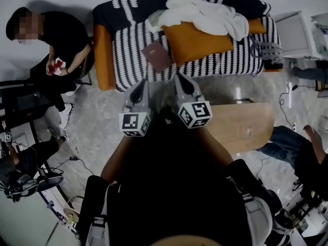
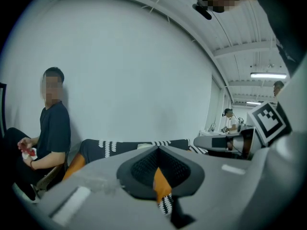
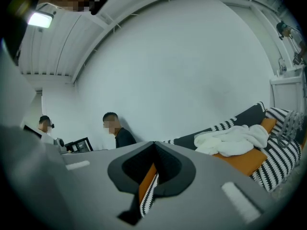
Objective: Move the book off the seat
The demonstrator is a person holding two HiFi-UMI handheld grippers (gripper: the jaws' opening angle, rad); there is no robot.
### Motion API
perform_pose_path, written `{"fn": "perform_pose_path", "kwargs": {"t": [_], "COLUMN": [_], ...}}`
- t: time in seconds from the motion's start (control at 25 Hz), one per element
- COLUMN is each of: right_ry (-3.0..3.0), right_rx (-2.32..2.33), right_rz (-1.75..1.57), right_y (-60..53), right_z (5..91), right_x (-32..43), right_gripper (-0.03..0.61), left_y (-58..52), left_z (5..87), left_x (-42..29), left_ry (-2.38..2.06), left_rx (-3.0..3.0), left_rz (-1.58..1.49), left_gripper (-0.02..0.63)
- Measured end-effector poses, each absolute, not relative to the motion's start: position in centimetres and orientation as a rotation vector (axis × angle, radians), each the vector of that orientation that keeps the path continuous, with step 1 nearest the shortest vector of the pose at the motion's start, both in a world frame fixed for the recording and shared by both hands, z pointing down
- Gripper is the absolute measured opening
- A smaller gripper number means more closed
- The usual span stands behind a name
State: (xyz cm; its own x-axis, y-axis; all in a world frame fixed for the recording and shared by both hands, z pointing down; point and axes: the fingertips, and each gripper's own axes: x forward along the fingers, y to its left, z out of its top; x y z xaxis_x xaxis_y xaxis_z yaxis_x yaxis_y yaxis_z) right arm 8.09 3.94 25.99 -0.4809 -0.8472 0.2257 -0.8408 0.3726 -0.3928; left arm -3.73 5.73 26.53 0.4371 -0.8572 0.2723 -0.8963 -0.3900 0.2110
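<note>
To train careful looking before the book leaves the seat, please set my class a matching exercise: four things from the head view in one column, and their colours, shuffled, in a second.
Things
1. book
2. cushion
3. cloth
4. table

Colours
A. white
B. pale wood
C. dark reddish brown
D. orange

Pairs: 1-C, 2-D, 3-A, 4-B

Head looks down; others level (sofa [image 1: 128,55], seemingly).
</note>
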Motion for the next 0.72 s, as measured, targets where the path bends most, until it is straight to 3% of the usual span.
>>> {"fn": "perform_pose_path", "kwargs": {"t": [0.72], "right_ry": [2.575], "right_rx": [-1.646], "right_rz": [-0.825], "right_y": [-2.4], "right_z": [29.7], "right_x": [5.4], "right_gripper": [0.008], "left_y": [-2.1], "left_z": [30.4], "left_x": [-5.9], "left_ry": [-1.445], "left_rx": [2.324], "left_rz": [0.186], "left_gripper": [0.006]}}
